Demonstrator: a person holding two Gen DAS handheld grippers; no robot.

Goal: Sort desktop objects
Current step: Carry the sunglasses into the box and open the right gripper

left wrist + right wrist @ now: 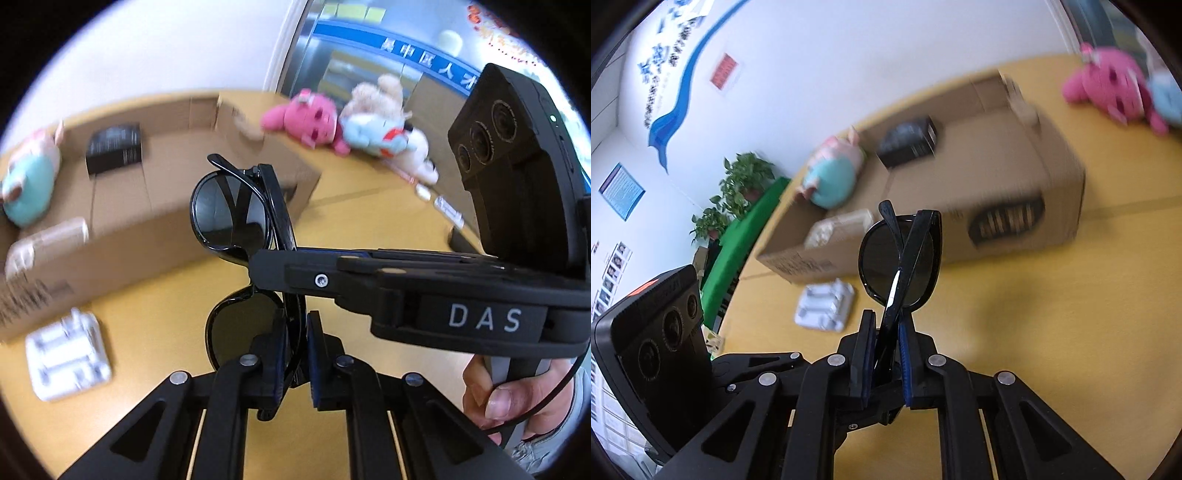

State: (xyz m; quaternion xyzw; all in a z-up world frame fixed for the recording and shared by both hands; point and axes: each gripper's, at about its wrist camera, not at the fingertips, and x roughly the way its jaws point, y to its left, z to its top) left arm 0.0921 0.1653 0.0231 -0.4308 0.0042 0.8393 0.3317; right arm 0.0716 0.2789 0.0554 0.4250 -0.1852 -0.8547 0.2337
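— Both sets of jaws clamped on the black sunglasses (236,218), lifted above the tabletop (166,325)?

— Yes: left gripper (295,358), right gripper (886,354). Only the left view shows a hand (517,402); only the right, two potted plants (746,177).

— The cardboard box (960,206)?

— One plush, one black box (908,142), one clear packet (838,227). Outside lies one white tray (825,306).

Cardboard box (960,206) looms ahead — bare table (1052,314), seemingly, rightward.
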